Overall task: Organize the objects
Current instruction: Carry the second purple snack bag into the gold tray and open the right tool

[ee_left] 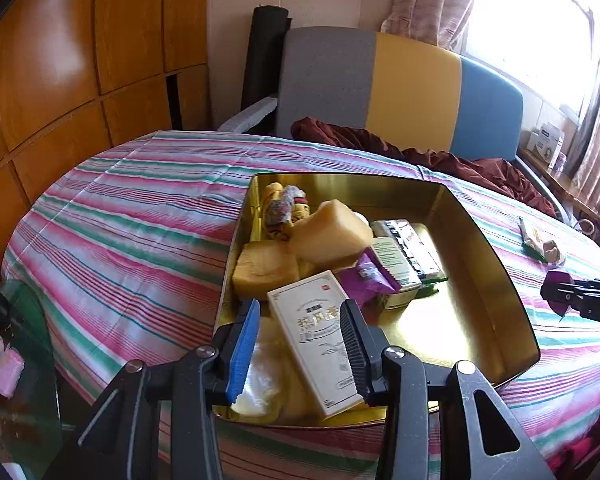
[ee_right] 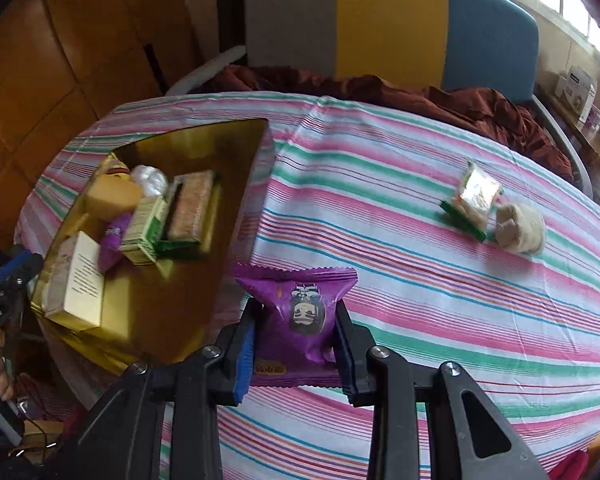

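A gold tin box (ee_left: pixel 496 264) sits on the striped table and holds several snacks: a white carton (ee_left: pixel 320 340), yellow cakes (ee_left: pixel 264 266), a purple packet (ee_left: pixel 370 276). My left gripper (ee_left: pixel 300 344) is open, hovering over the box's near end above the white carton. My right gripper (ee_right: pixel 296 332) is shut on a purple snack packet (ee_right: pixel 300 312), held above the cloth just right of the box (ee_right: pixel 236 184). The right gripper also shows in the left wrist view (ee_left: pixel 580 296).
A green-edged snack packet (ee_right: pixel 474 200) and a pale round cake (ee_right: pixel 520 228) lie on the striped tablecloth (ee_right: pixel 420 280) at the far right. A chair with dark red cloth (ee_right: pixel 380 88) stands behind the table. Wooden cabinets are at left.
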